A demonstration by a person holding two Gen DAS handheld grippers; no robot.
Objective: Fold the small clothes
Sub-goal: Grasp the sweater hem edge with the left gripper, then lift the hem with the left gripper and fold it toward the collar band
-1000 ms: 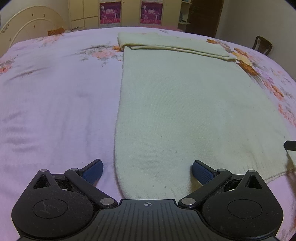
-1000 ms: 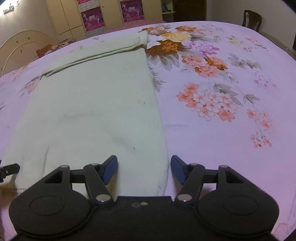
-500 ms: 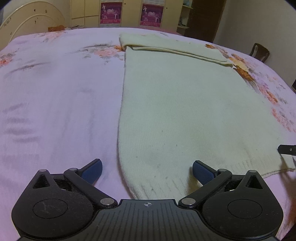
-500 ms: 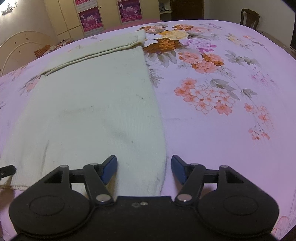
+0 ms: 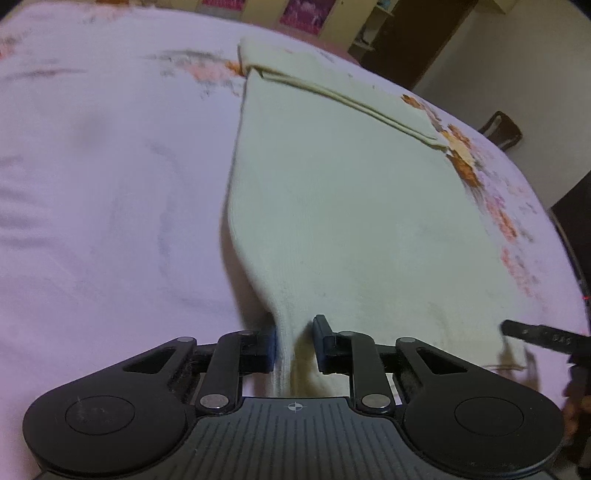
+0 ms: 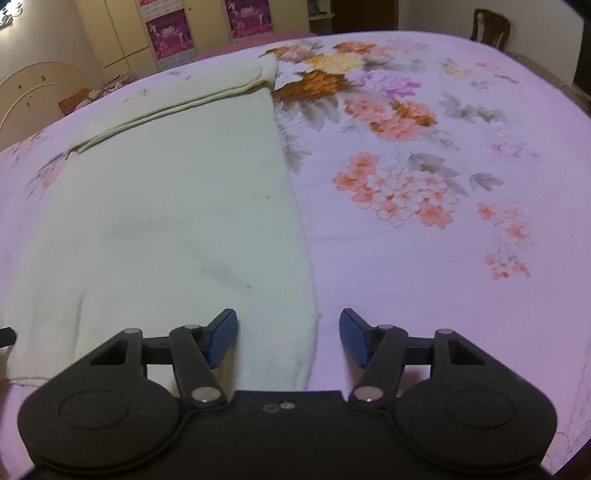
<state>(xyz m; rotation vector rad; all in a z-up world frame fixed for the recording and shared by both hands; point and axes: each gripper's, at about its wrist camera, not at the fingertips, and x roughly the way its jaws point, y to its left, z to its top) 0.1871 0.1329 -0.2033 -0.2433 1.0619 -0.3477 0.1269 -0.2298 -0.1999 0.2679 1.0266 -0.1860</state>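
since the earlier frames, the left gripper point(image 5: 293, 345) has narrowed from a wide spread to a pinch on the near left corner of the cream knit sweater point(image 5: 343, 206), and that corner now rises off the bedsheet point(image 5: 92, 184) in a gathered ridge between the blue pads point(image 5: 271, 347). the right gripper point(image 6: 288, 338) has kept its position and its spread.

left wrist view: the fingers are clenched on the sweater hem, with fabric bunched between them. the hem runs right toward the tip of the right gripper at the frame edge.

right wrist view: the right gripper is released, jaws wide apart, straddling the near right corner of the sweater point(image 6: 177, 221). its left pad point(image 6: 221, 334) sits over the knit; its right pad sits over the floral bedsheet point(image 6: 406, 258). contact with the fabric cannot be determined.

beyond the grippers, the sweater lies flat on the bed, lengthwise away from the cameras. its far end is folded over in a doubled band point(image 6: 177, 99). a dark wooden chair point(image 6: 489, 26) and cupboard doors with posters point(image 6: 170, 33) stand past the bed.
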